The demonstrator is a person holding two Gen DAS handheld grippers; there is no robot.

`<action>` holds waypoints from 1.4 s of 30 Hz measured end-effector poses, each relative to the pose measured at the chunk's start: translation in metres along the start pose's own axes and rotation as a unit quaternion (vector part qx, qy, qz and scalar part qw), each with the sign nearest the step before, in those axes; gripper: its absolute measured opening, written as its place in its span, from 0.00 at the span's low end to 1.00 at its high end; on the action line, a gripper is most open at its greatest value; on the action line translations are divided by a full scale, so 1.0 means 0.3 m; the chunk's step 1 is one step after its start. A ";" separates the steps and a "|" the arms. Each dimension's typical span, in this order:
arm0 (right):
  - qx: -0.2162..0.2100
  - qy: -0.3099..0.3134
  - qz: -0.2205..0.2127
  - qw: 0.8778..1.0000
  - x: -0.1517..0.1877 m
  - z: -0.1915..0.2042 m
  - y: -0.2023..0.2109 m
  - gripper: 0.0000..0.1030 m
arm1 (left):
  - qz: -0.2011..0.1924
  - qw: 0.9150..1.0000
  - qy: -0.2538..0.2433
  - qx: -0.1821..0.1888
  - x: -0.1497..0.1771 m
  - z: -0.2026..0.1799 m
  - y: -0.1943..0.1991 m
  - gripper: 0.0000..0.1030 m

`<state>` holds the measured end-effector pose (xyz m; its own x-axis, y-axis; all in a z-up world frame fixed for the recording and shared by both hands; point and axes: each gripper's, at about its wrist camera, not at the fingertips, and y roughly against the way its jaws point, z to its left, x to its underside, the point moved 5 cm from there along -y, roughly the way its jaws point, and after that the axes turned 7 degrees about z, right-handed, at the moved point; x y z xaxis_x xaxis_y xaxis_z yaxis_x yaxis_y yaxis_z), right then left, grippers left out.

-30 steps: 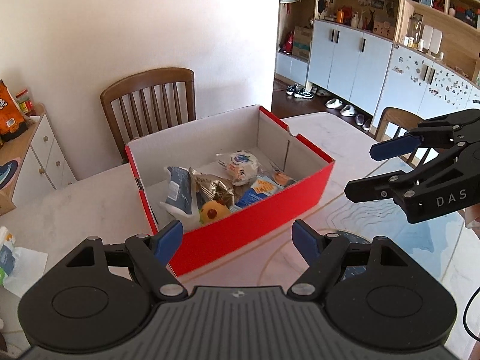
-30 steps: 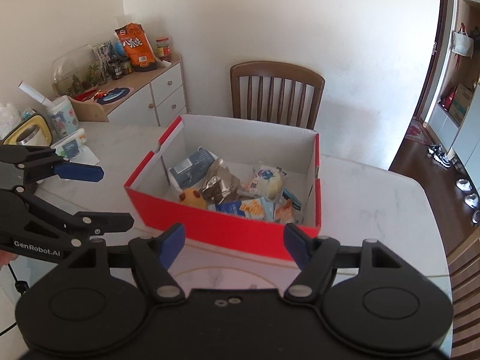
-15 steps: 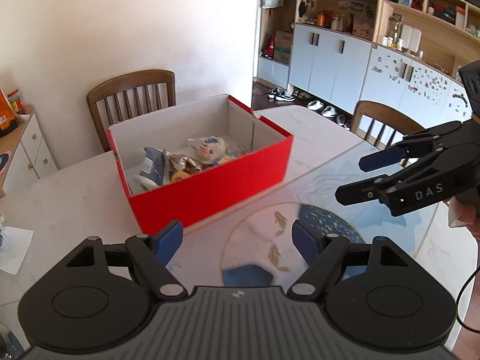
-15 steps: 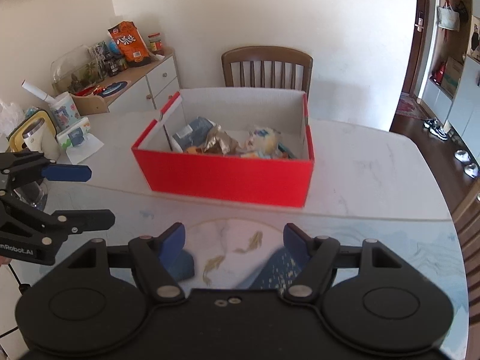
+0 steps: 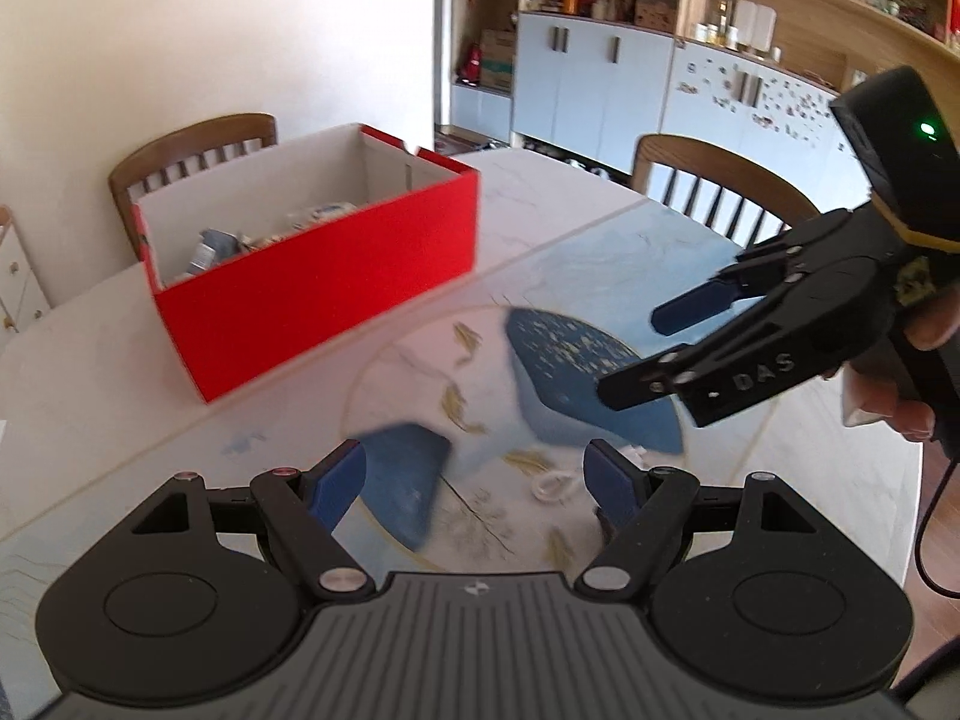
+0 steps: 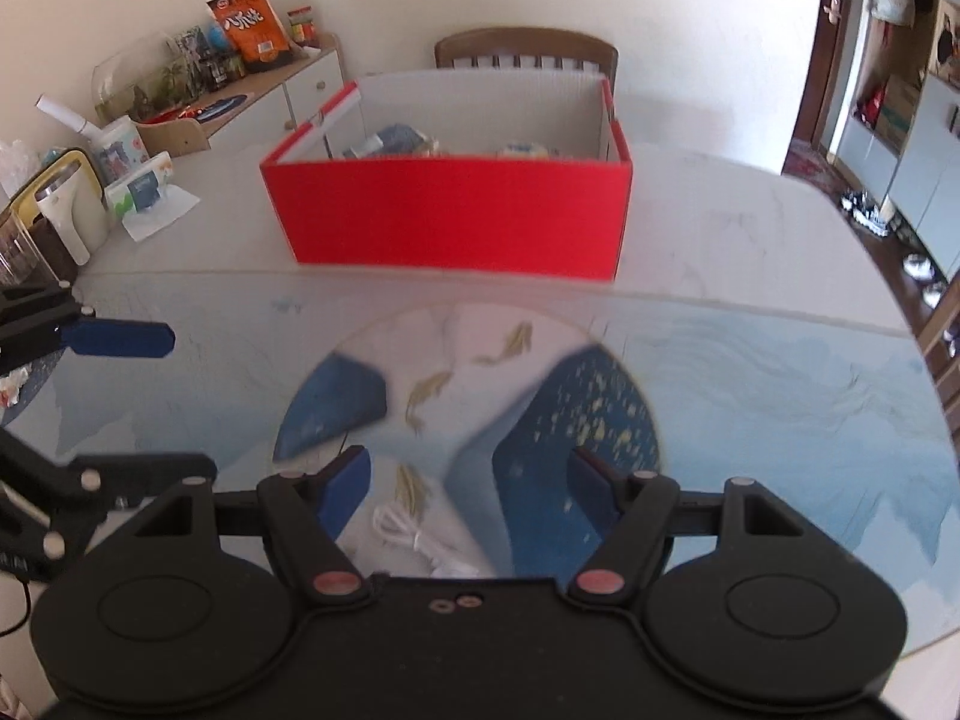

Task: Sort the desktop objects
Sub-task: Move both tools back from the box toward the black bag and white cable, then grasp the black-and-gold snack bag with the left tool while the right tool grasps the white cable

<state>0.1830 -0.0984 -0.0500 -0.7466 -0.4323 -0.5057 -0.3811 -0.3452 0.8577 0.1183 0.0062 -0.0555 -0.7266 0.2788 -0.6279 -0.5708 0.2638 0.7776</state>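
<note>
Readable text: "DAS", raised lettering on the right gripper (image 5: 645, 354) body. Orange snack bag (image 6: 249, 24): print illegible.

**Red box keeps most of its contents out of sight**

The near wall of the red box (image 6: 456, 216) hides nearly everything inside; only the tops of a few packets (image 6: 390, 141) show above its rim, too blurred to identify. Behind the box, a wooden chair (image 6: 528, 48) is visible only along its top rail. In front of the box, a white cable (image 6: 414, 540) on the counter (image 6: 750, 240) runs under the right gripper (image 6: 468, 483) body, its end concealed. The left gripper (image 6: 120, 402) is cut off by the frame's left edge. Motion smears the fish pattern (image 5: 462, 402) on the counter mat before the box.
</note>
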 end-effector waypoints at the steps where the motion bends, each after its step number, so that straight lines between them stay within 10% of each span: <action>1: -0.001 -0.002 0.003 1.000 0.013 0.002 -0.006 0.70 | 0.003 1.000 -0.003 0.005 0.012 -0.012 -0.008 0.77; 42: 0.028 0.039 0.056 0.997 0.122 0.060 -0.204 0.59 | 0.053 0.998 -0.021 0.037 0.193 -0.235 -0.231 0.76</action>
<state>0.1691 -0.0781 -0.1193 -0.7419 -0.5298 -0.4110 -0.3294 -0.2459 0.9116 0.0889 -0.0610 -0.1434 -0.7640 0.3477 -0.5435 -0.4597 0.2978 0.8367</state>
